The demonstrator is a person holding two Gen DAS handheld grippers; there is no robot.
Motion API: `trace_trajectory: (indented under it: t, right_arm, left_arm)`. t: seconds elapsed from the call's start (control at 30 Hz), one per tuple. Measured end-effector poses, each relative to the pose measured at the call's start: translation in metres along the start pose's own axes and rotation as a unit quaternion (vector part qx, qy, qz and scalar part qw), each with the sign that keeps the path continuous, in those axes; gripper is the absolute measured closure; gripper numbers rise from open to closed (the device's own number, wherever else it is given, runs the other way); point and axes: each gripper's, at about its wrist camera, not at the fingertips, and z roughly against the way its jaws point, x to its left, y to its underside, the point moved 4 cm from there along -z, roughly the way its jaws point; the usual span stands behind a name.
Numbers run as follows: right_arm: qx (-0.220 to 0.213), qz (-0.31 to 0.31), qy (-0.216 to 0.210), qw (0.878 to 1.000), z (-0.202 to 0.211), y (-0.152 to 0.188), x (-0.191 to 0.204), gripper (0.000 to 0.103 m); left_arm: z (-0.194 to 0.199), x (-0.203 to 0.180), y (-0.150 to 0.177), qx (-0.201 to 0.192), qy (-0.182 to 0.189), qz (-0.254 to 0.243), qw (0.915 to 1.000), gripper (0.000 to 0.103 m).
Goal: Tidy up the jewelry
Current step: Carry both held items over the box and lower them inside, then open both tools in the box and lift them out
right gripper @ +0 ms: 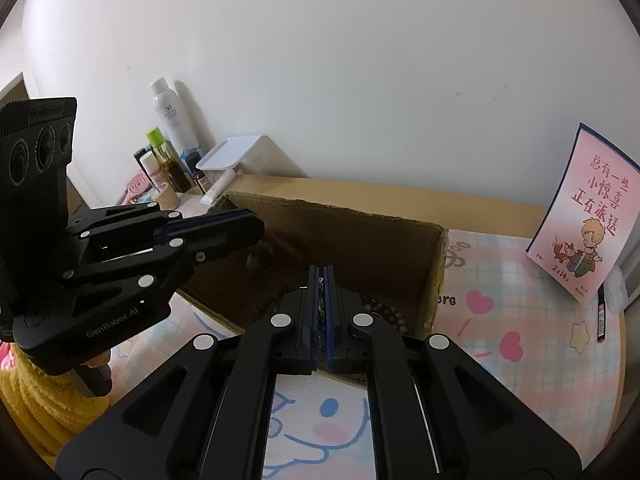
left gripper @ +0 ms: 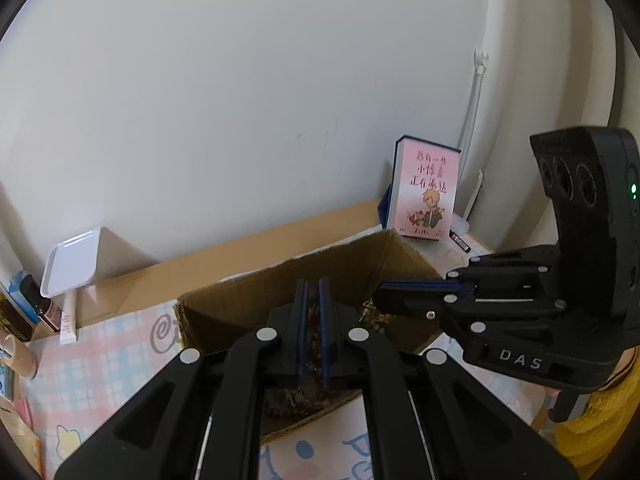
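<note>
An open cardboard box (left gripper: 240,300) (right gripper: 360,216) stands on a pastel cartoon mat and holds jewelry. My left gripper (left gripper: 313,292) hangs over the box, its jaws nearly closed on a dark brownish beaded string (left gripper: 314,336) that runs between the pads. It also shows in the right wrist view (right gripper: 256,226). My right gripper (right gripper: 321,276) is over the box's near edge, closed on a thin dark beaded chain (right gripper: 320,316). It also shows in the left wrist view (left gripper: 380,296). A gold piece (left gripper: 370,312) and a beaded bracelet (right gripper: 384,312) lie in the box.
A pink booklet (left gripper: 426,188) (right gripper: 588,220) leans on the wall at the right, a black pen (right gripper: 600,312) beside it. A white tray stand (left gripper: 70,262) (right gripper: 228,154) and several cosmetic bottles (right gripper: 168,148) stand at the left. My yellow sleeve (right gripper: 40,404) is near.
</note>
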Motion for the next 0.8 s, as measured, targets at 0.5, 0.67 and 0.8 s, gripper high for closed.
trace_trajectory:
  t: [0.5,0.67,0.8]
  right_arm:
    - [0.014,-0.001,0.007,1.000,-0.005,0.010,0.003,0.081]
    - [-0.001,0.004,0.009,1.000,0.013,0.009,0.007,0.073]
    - [-0.007,0.010,0.006,1.000,0.034,0.009,0.011,0.059]
  left_arm:
    - [-0.007,0.006,0.018,0.025,-0.020,-0.005,0.9995,0.098]
    - [0.010,0.012,0.018,0.007,-0.026,0.004,0.9996,0.079]
    - [0.031,0.015,0.014,-0.016,-0.027,0.007,0.9995,0.048]
